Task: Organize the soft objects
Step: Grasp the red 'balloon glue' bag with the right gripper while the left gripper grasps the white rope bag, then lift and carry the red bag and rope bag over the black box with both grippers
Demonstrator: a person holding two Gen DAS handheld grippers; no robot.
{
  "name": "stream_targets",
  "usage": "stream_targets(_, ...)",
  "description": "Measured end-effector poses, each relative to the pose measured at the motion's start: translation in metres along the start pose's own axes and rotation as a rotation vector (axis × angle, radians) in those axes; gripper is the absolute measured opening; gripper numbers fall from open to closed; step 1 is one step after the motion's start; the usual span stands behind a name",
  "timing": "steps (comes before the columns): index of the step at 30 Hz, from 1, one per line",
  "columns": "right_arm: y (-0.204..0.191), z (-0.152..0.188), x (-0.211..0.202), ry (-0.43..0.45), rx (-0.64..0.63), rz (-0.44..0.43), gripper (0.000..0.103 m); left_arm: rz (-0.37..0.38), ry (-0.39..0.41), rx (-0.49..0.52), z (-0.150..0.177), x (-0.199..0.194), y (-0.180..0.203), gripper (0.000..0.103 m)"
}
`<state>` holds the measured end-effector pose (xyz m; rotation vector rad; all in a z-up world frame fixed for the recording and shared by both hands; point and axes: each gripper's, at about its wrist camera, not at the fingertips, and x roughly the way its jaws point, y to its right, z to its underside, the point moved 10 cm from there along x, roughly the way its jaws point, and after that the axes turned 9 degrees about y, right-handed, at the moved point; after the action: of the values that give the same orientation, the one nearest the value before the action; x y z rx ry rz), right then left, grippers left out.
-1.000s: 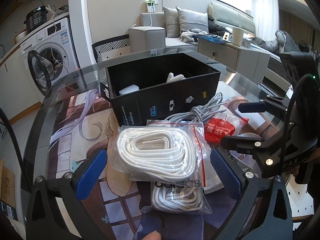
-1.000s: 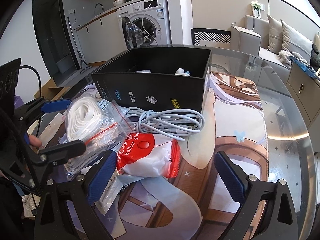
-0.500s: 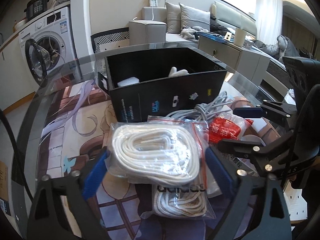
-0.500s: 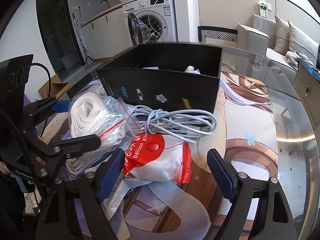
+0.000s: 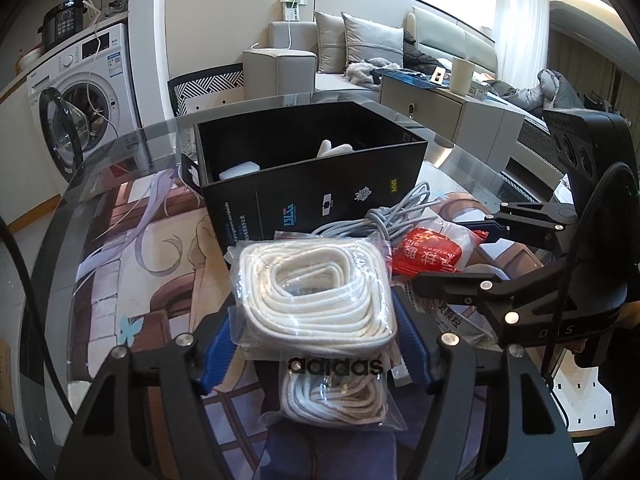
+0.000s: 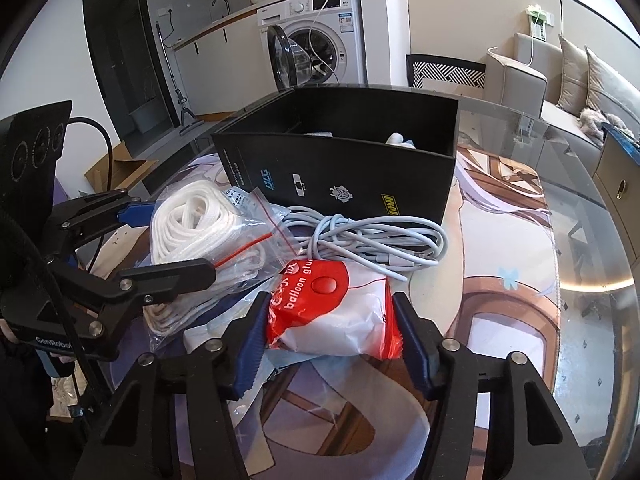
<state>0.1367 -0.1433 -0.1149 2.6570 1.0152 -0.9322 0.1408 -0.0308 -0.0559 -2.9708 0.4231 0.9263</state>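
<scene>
A clear bag of white laces (image 5: 316,292) (image 6: 192,228) lies on the table mat, on top of a second adidas lace bag (image 5: 336,392). My left gripper (image 5: 314,344) has closed its blue pads on both sides of the top bag. A red and white balloon glue packet (image 6: 332,312) (image 5: 430,254) lies to the right. My right gripper (image 6: 328,344) has closed its pads against the packet's two sides. A coiled grey cable (image 6: 372,240) (image 5: 384,216) lies in front of the open black box (image 5: 308,176) (image 6: 344,168).
The black box holds white items (image 5: 334,148). The glass table's curved edge (image 6: 592,280) runs along the right. A washing machine (image 5: 80,92) and a sofa (image 5: 360,52) stand beyond the table. More plastic bags (image 6: 224,320) lie under the packet.
Both grippers moved forward and narrowed from wide open. The left pads now press the lace bag, the right pads the balloon glue packet.
</scene>
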Motion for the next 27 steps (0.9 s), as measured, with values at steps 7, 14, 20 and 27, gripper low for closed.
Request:
stream_targets(7,0.0,0.0,-0.015,0.026,-0.008,0.003,0.059,-0.013,0.037,-0.023,-0.009,-0.011,-0.006,0.069)
stream_targets(14,-0.002,-0.006,-0.03,0.063,-0.015,0.007,0.059,-0.026,0.078,-0.034,-0.019,-0.023,-0.011,0.069)
stream_targets(20,-0.001,-0.019,-0.046,0.116,-0.015,0.007,0.059,-0.049,0.109,-0.049,-0.028,-0.031,-0.017,0.069)
stream_targets(27,0.003,-0.033,-0.061,0.18,-0.01,0.009,0.059,-0.081,0.142,-0.06,-0.043,-0.033,-0.024,0.069)
